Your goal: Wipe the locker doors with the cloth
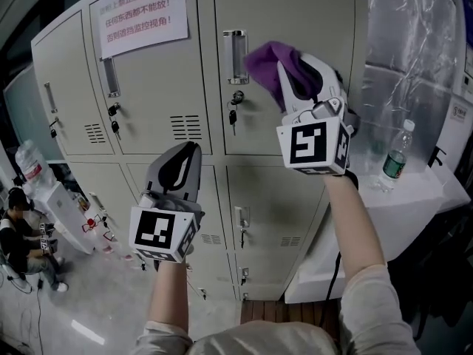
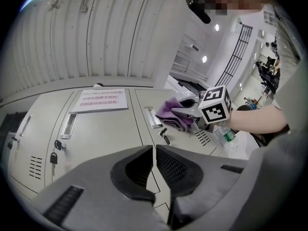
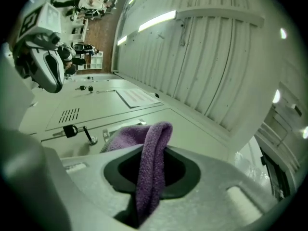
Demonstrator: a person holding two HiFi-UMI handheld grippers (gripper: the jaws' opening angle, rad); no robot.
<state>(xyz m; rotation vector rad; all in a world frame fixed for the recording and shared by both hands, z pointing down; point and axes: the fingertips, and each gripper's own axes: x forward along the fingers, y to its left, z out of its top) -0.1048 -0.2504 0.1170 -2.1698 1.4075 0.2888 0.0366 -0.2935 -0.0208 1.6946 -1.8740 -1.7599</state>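
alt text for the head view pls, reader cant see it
The right tool, shut on a purple cloth, holds it against an upper grey locker door beside the metal handle. The left tool, shut and empty, hangs lower before the lockers. A water bottle stands on a white counter at right.

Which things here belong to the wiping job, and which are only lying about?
Belong to the job:
- purple cloth, clamped in the right gripper
- locker doors

Only lying about:
- water bottle on the white ledge
- paper notice on a door
- keys hanging from the locks
- left gripper, jaws shut on nothing
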